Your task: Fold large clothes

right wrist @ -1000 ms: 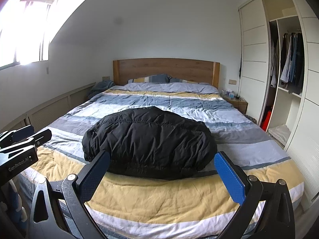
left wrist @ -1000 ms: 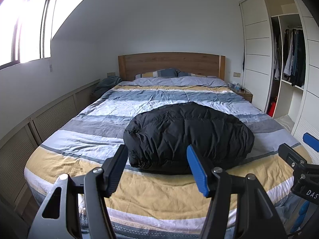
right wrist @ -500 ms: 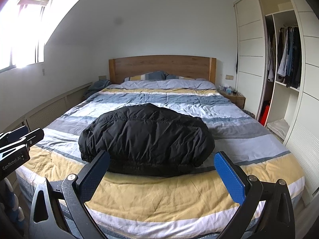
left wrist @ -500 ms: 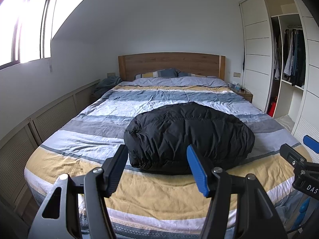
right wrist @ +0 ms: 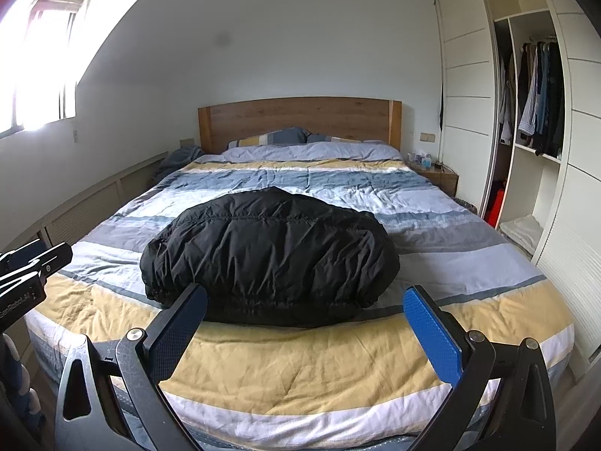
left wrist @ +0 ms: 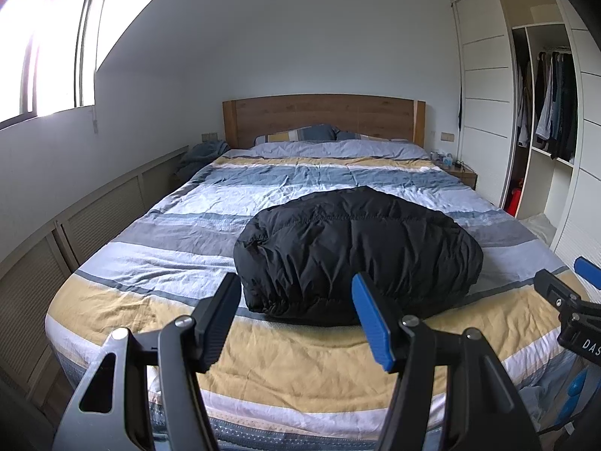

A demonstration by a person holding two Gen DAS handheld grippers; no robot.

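Observation:
A black puffy jacket [left wrist: 357, 255] [right wrist: 270, 255] lies folded into a rounded bundle on the striped bed [left wrist: 150, 263] [right wrist: 450, 225], near its foot end. My left gripper [left wrist: 296, 315] hangs open above the foot of the bed, short of the jacket, with nothing between its fingers. My right gripper [right wrist: 306, 323] is held wide open in front of the jacket, also empty. The right gripper's tip [left wrist: 563, 300] shows at the right edge of the left wrist view. The left gripper's tip [right wrist: 33, 267] shows at the left edge of the right wrist view.
A wooden headboard [left wrist: 323, 116] and pillows [left wrist: 300, 133] stand at the far end. Low slatted cabinets [left wrist: 94, 218] line the left wall under a bright window [left wrist: 45, 49]. An open wardrobe [right wrist: 533, 112] with hanging clothes and a nightstand [right wrist: 439, 174] stand on the right.
The right wrist view has shifted slightly, so the jacket sits a little further left and lower in it. The jacket and both grippers' openings are unchanged.

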